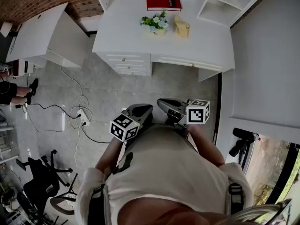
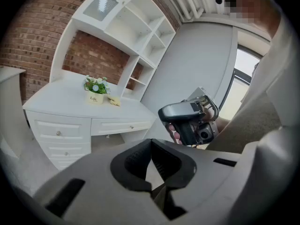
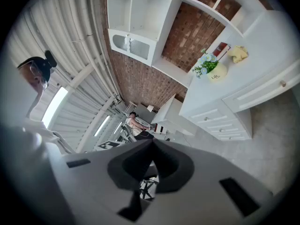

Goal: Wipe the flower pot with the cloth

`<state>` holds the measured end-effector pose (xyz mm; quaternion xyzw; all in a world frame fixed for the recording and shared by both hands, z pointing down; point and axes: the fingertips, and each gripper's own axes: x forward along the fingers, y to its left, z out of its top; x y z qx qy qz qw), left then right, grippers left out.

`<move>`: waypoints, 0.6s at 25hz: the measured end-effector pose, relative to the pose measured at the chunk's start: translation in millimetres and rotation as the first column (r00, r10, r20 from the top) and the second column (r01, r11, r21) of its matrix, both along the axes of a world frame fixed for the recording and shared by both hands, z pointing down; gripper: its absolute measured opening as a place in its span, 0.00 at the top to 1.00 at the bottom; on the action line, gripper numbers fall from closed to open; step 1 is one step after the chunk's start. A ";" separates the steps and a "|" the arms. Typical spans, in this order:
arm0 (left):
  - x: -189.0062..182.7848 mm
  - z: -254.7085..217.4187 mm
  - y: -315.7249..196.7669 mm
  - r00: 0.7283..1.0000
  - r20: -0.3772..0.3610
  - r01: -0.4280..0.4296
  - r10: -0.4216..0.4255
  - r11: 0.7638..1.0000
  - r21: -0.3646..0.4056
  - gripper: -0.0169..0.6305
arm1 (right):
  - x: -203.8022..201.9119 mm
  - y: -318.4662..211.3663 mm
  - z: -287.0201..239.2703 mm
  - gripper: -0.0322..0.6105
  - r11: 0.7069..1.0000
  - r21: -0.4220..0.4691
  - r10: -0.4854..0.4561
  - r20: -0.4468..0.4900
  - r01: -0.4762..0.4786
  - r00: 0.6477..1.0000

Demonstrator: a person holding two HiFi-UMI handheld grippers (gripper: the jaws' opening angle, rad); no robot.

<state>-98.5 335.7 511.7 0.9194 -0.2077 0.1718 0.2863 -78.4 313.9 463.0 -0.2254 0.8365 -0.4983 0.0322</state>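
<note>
Your left hand-held gripper (image 2: 150, 144) and right hand-held gripper (image 3: 152, 144) are clenched, empty; the flower pot (image 1: 158, 30) stands upright, cloth (image 1: 182, 27) seemingly crumpled beside it.

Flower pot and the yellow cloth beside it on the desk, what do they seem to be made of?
Flower pot: likely glazed ceramic, with a smooth cream surface and small print; too small to be sure. Cloth: soft fabric, pale yellow and matte, lying crumpled in folds.

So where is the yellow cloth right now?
In the head view, the yellow cloth lies on the white desk, just right of the flower pot, near the red book.
</note>
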 end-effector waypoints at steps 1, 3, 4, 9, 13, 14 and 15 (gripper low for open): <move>-6.1 -0.5 -4.2 1.000 -0.005 0.005 -0.005 1.000 0.005 0.94 | -4.5 -2.1 1.3 0.93 1.000 -0.004 0.006 0.002 -0.006 1.000; -17.3 -1.2 -11.5 1.000 -0.015 0.010 -0.010 1.000 0.012 0.94 | -13.6 -6.0 3.3 0.93 1.000 -0.012 0.017 0.004 -0.017 1.000; -22.0 -1.2 -14.2 1.000 -0.020 0.009 -0.008 1.000 0.015 0.94 | -18.0 -7.5 3.9 0.93 1.000 -0.015 0.022 0.004 -0.022 1.000; -26.8 1.9 -16.2 0.999 -0.034 -0.022 0.022 1.000 0.012 0.94 | -22.2 -9.9 7.5 0.93 0.999 0.016 0.050 -0.081 -0.048 0.996; -15.4 0.4 -18.5 0.999 -0.031 -0.038 0.039 0.999 0.024 0.94 | -7.8 -10.7 9.3 0.93 0.996 0.022 0.087 -0.096 -0.085 0.992; -12.4 -0.6 -19.5 0.999 -0.030 -0.037 0.038 0.999 0.027 0.94 | -4.5 -10.3 9.6 0.93 0.996 0.016 0.087 -0.086 -0.086 0.992; -9.1 -1.4 -20.6 0.999 -0.028 -0.034 0.035 0.999 0.029 0.94 | -1.2 -10.4 9.7 0.93 0.996 0.011 0.085 -0.078 -0.084 0.993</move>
